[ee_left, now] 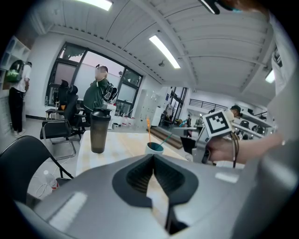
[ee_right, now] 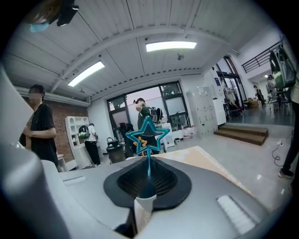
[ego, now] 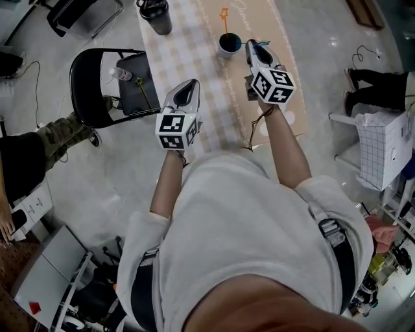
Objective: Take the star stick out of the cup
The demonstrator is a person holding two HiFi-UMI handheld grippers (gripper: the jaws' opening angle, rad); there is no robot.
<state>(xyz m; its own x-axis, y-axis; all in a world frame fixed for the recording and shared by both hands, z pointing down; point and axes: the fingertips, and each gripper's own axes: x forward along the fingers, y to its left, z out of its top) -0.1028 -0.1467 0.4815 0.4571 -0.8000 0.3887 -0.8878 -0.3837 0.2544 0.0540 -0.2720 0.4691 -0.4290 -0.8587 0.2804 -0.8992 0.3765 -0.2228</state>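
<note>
My right claw (ego: pixel 250 45) is pinched narrow on the teal star stick (ee_right: pixel 149 159), whose star stands just past the tips. In the left gripper view that stick slants from the cup (ego: pixel 228 55) up toward the right claw. Its lower end looks to be at the rim, and I cannot tell whether it has cleared it. The cup stands toward the far end of the table (ego: pixel 188 52), about midway between the long edges, with an orange star stick (ego: pixel 224 19) upright inside. My left claw (ego: pixel 189 84) is closed with nothing in it, over the near left edge. A dark shaker bottle (ego: pixel 155 14) stands by the far left edge.
</note>
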